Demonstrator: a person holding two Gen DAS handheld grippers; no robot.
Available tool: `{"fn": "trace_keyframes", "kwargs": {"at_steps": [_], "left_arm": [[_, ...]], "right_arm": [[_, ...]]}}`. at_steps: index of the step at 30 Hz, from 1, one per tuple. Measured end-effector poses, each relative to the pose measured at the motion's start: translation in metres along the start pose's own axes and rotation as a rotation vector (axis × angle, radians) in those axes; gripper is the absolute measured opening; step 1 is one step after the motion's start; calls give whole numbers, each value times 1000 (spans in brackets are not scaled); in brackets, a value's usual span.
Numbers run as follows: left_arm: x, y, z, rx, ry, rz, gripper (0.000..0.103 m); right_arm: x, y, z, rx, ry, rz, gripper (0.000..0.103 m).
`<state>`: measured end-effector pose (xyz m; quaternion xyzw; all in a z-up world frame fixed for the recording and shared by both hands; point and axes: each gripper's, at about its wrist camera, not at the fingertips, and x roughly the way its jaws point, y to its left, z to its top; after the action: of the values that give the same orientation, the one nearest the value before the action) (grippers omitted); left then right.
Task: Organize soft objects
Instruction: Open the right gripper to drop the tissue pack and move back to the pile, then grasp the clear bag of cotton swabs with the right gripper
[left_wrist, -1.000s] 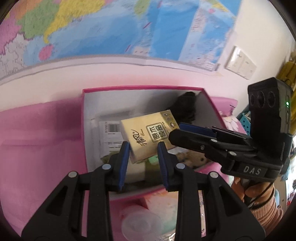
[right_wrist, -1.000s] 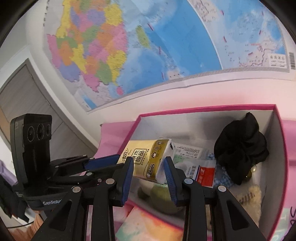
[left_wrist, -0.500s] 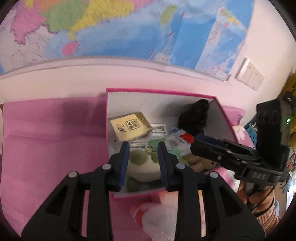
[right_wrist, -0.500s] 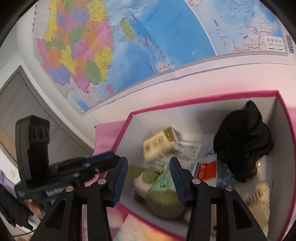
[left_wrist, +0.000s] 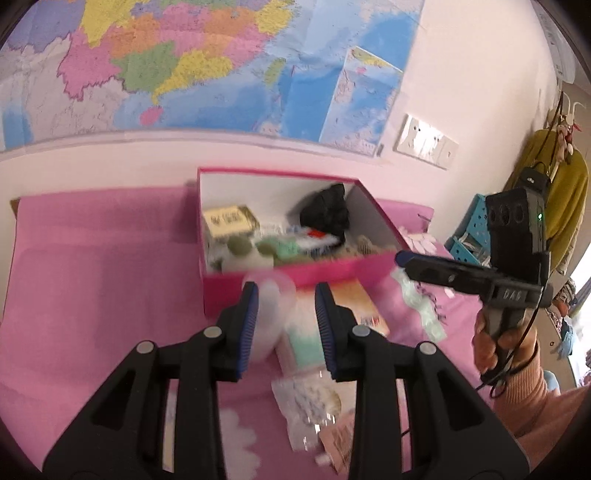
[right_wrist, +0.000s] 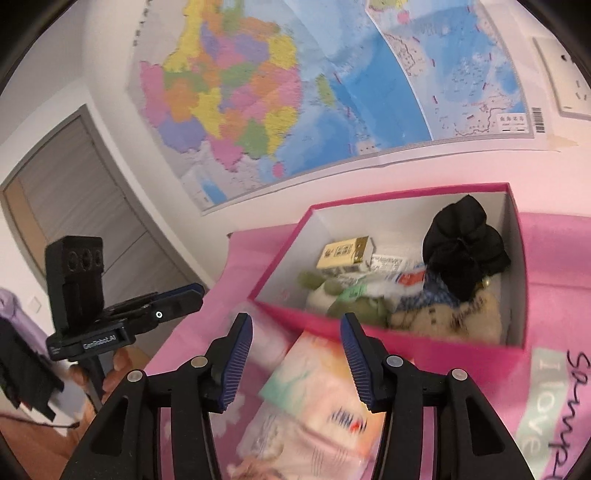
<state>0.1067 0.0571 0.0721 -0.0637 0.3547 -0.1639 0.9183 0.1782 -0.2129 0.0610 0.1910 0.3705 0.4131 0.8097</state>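
Nearest, the left claw (left_wrist: 284, 325) stood narrowly parted and empty. The right claw (right_wrist: 295, 354) also gripped nothing, and its jaws were opening. Just beyond both, on the bench's pink cloth (left_wrist: 92, 277), lay a pastel tissue pack (right_wrist: 317, 380). It was probably light and squashy with a slick wrapper, so it is best pinched across its short width. Behind it stood the pink box (right_wrist: 406, 343), holding a green plush toy (right_wrist: 347, 299), a yellow tissue pack (right_wrist: 343, 252) and a black cloth bundle (right_wrist: 461, 243).
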Motion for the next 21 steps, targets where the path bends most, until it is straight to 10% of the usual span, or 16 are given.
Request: {"fn": "trace_keyframes", "kwargs": {"at_steps": [21], "left_arm": [[30, -12, -103, -50, 251, -9, 33]], "right_arm": [[-8, 1, -131, 88, 197, -90, 51]]}}
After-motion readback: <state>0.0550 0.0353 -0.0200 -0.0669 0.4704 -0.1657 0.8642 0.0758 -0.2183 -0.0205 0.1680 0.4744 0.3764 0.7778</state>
